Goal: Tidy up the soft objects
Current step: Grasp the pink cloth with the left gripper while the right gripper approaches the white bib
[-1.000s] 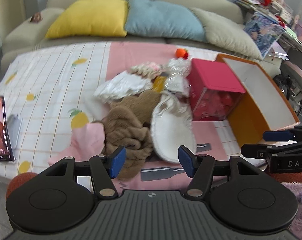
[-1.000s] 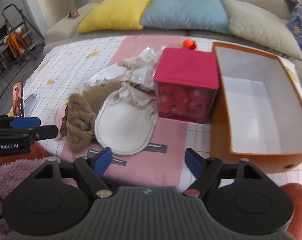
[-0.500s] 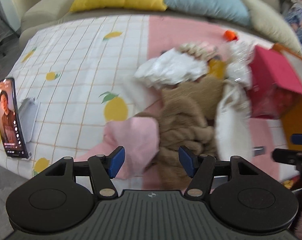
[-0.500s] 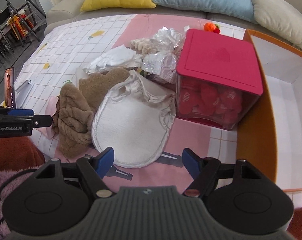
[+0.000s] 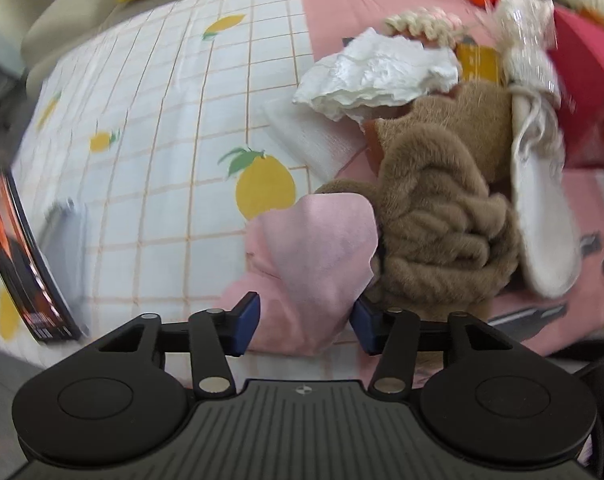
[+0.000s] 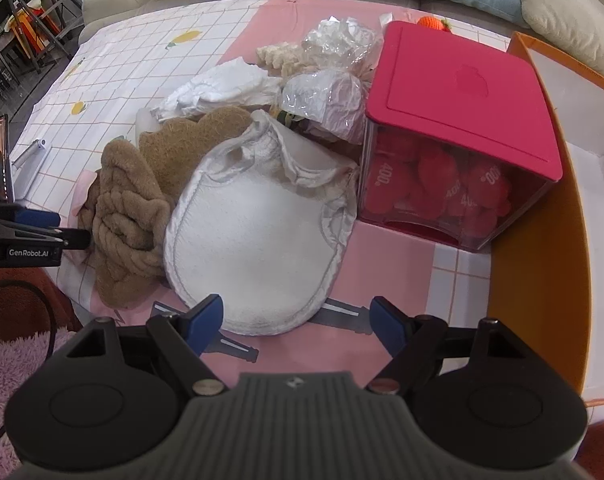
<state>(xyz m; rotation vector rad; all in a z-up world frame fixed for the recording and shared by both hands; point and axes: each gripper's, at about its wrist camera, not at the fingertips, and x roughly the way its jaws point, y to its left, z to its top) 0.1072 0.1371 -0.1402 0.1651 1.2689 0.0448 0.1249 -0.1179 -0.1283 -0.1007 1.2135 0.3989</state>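
Task barely begun: orange box (image 6: 542,264) empty, soft pile unsorted beside it. Left gripper (image 5: 304,322) closing around pink cloth (image 5: 318,248), not yet clamped. Right gripper (image 6: 296,320) opening, empty, above white mitt (image 6: 254,232).

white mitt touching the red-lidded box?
Apart. The right wrist view shows a strip of pink cloth between the white mitt edge and the base of the red-lidded box.

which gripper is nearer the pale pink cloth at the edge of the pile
Left. The left gripper has the pale pink cloth between its closing jaws; the right gripper hangs open beyond the brown fuzzy bundle.
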